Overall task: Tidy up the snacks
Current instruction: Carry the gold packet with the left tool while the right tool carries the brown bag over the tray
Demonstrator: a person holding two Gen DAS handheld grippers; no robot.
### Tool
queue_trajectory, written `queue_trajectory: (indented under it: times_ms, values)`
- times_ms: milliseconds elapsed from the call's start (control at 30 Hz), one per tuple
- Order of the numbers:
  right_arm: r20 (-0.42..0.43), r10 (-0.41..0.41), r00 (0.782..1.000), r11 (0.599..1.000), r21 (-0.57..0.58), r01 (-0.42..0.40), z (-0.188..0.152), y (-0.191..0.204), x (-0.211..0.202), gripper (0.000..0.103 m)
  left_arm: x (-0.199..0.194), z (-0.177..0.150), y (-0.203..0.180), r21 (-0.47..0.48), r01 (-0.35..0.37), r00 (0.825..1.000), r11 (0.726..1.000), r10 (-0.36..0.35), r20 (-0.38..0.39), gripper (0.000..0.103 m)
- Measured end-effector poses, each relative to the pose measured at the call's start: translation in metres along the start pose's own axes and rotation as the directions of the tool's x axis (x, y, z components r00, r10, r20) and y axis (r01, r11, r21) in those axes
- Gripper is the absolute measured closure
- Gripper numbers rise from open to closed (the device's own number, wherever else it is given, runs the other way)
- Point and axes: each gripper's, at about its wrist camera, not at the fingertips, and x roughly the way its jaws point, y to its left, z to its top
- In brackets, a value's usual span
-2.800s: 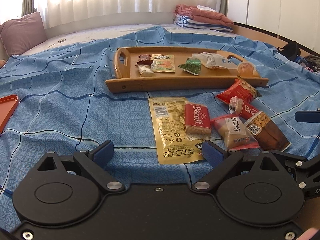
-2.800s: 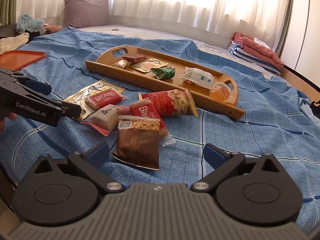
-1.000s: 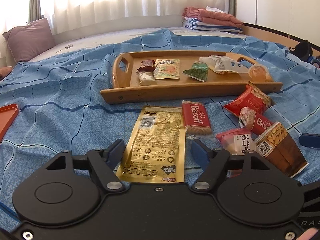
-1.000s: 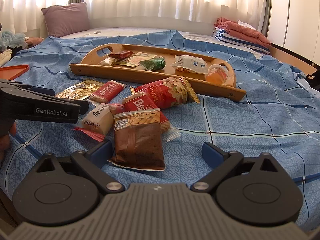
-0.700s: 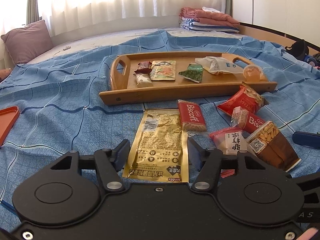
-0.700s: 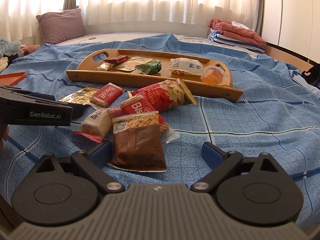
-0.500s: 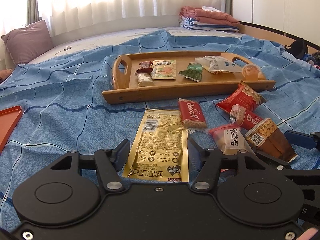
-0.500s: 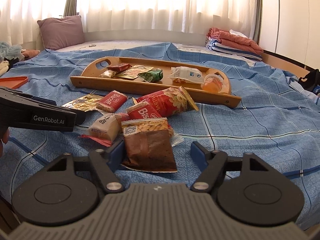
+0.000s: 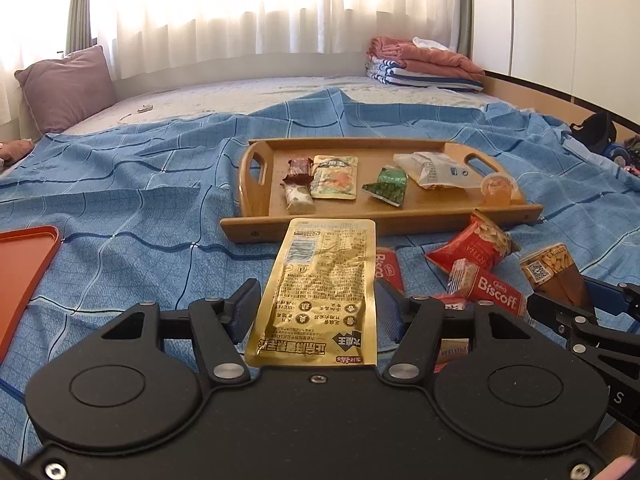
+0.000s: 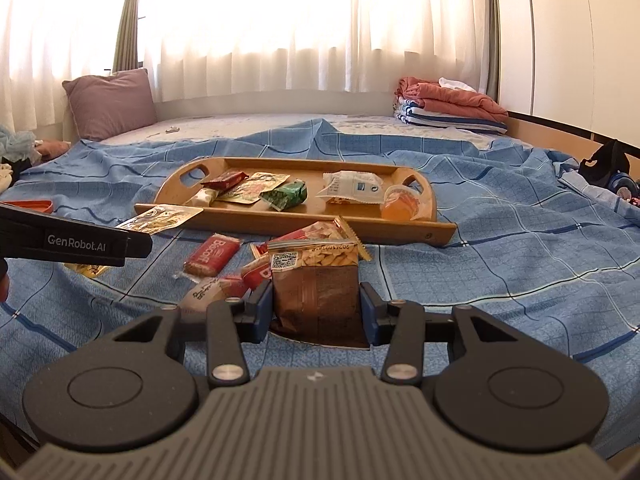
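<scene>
- The left claw (image 9: pixel 316 314) is narrowed onto a gold foil packet (image 9: pixel 322 288), its blue pads pressing both long edges; the packet sticks out forward, lifted above the bed toward the wooden tray (image 9: pixel 360 220).
- The right claw (image 10: pixel 316 312) is clamped on a brown peanut packet (image 10: pixel 316 284), pads tight on its two sides, the packet standing up off the blanket.
- Seen from the right wrist, the left claw's black side reaches in from the left, the gold packet jutting past it near the tray's corner.
- The surface is a bed under a blue checked blanket (image 10: pixel 500 248), with white curtains (image 10: pixel 300 20) behind, one purple pillow (image 10: pixel 110 102) and folded bedding (image 10: pixel 448 106).
- The tray holds six snacks: a dark red bar, a pale bar, a yellow sachet, a green packet (image 9: pixel 388 184), a white pouch and an orange jelly cup (image 9: pixel 498 190).
- Loose on the blanket: two Biscoff packs (image 9: pixel 492 298), one red nut bag (image 9: pixel 472 250) and one pale wrapped snack.
- One orange tray (image 9: pixel 24 264) lies at the left.
</scene>
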Motion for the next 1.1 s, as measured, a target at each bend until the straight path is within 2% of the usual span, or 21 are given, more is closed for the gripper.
queue_trajectory:
  times_ms: [467,733,900,1033,1100]
  values:
    - [-0.004,-0.085,0.996,0.995,0.044,0.085,0.043,-0.014,0.023,0.055,0.009,0.033,-0.001,-0.013,0.031,0.999,0.999,-0.030,0.038,0.044]
    - [-0.014,-0.096,0.995,0.992,0.075,0.097,0.079,-0.027,0.056,0.055,0.035,0.071,0.009,-0.029,0.039,0.998,0.999,-0.038,0.044,0.044]
    - [-0.031,-0.074,0.997,0.992,0.096,0.077,0.105,-0.039,0.085,0.055,0.061,0.100,0.025,-0.095,0.059,0.998,0.994,-0.058,0.005,0.044]
    - [-0.049,-0.071,0.996,0.994,0.085,0.075,0.120,-0.045,0.107,0.055,0.082,0.119,0.030,-0.085,0.033,0.999,0.996,-0.031,0.014,0.044]
    - [-0.068,-0.060,0.996,0.994,0.090,0.066,0.128,-0.049,0.120,0.055,0.093,0.128,0.032,-0.092,0.040,0.999,0.995,-0.040,0.009,0.044]
